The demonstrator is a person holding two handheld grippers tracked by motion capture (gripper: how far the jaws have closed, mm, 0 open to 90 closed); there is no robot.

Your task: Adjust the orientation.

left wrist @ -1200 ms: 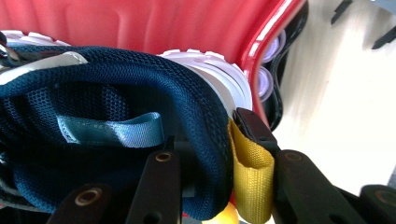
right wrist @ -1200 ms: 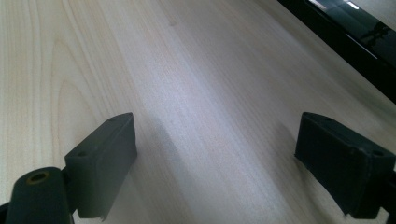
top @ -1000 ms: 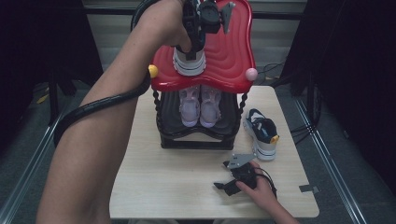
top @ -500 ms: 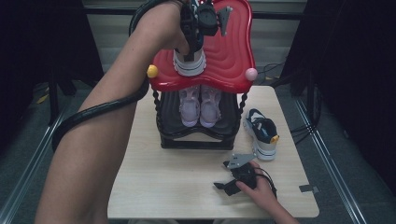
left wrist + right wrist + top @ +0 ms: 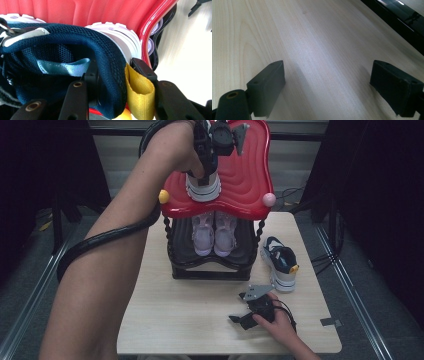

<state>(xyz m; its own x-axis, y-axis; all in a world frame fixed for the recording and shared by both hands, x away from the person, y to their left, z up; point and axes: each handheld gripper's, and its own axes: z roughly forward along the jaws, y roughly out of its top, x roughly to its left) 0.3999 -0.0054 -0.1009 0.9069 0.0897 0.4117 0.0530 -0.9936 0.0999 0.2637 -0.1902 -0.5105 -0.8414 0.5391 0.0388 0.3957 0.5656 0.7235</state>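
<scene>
My left tongs (image 5: 112, 82) have just been opening around the heel of the navy mesh sneaker (image 5: 75, 62), now set on the red ribbed rack top (image 5: 245, 175). Its mate (image 5: 280, 262) waits on the desk (image 5: 190, 320); right tongs (image 5: 327, 87) rest spread.

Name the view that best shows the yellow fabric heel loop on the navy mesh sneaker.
Left gripper view: the yellow fabric heel loop sits close beside the navy mesh sneaker collar. High view hides it behind the hand; right gripper view faces the pale wooden table.

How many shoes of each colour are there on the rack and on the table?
Navy shoes: 2 (rack top, table)
Pale pink shoes: 2 (lower shelf)
Total: 4
</scene>
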